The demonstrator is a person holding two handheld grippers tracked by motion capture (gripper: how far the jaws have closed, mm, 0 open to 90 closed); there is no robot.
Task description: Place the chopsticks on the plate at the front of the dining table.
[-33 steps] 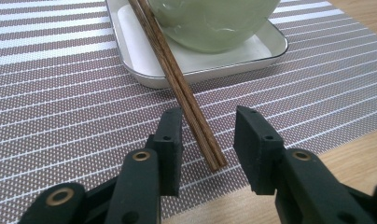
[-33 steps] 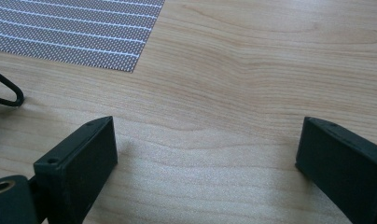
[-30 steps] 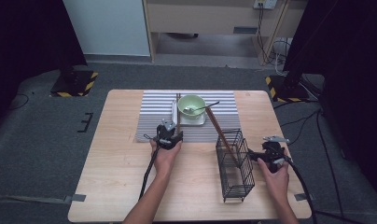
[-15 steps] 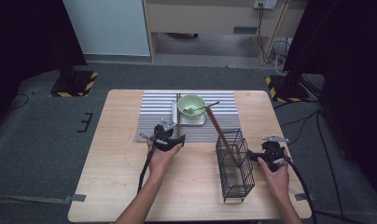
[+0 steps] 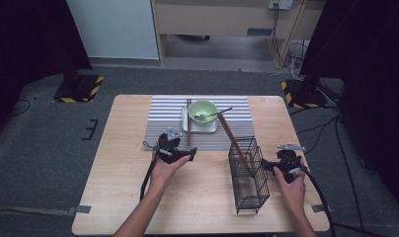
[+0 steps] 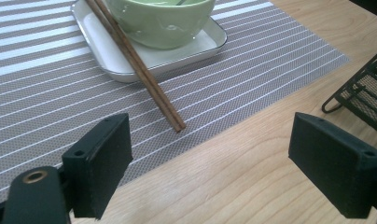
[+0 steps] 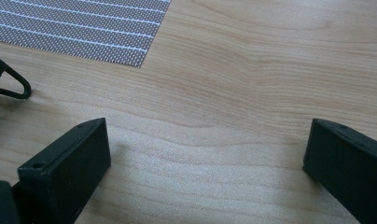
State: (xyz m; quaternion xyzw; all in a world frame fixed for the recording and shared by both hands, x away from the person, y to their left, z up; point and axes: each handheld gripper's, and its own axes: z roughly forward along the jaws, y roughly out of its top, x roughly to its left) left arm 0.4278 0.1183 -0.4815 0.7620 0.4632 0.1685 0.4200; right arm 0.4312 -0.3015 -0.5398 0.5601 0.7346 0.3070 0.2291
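Observation:
My left gripper [image 5: 178, 149] [image 6: 224, 158] hovers at the near edge of the striped placemat [image 5: 158, 128] [image 6: 46, 93]. Its jaws have just been opening and now stand wide apart with nothing between them. Just ahead lies a pair of brown chopsticks [image 5: 188, 123] [image 6: 140, 70], resting across the white square plate [image 5: 207, 129] [image 6: 191, 46] with their tips on the mat. A green bowl [image 5: 202, 111] [image 6: 161, 21] with a spoon [image 5: 215, 114] sits on that plate. To the right of a black wire basket [image 5: 249, 177] [image 7: 9, 84], my right gripper [image 5: 276, 165] [image 7: 210, 163] is open over bare wood.
A second pair of chopsticks [image 5: 232, 136] leans out of the wire basket towards the bowl. The basket's foot [image 6: 364, 88] shows at the right of the left gripper view. The wooden table [image 5: 118, 173] ends close behind both hands; dark carpet surrounds it.
The left gripper has drawn back a little from the mat towards the person and risen slightly, jaws wider than before. The right hand has not moved.

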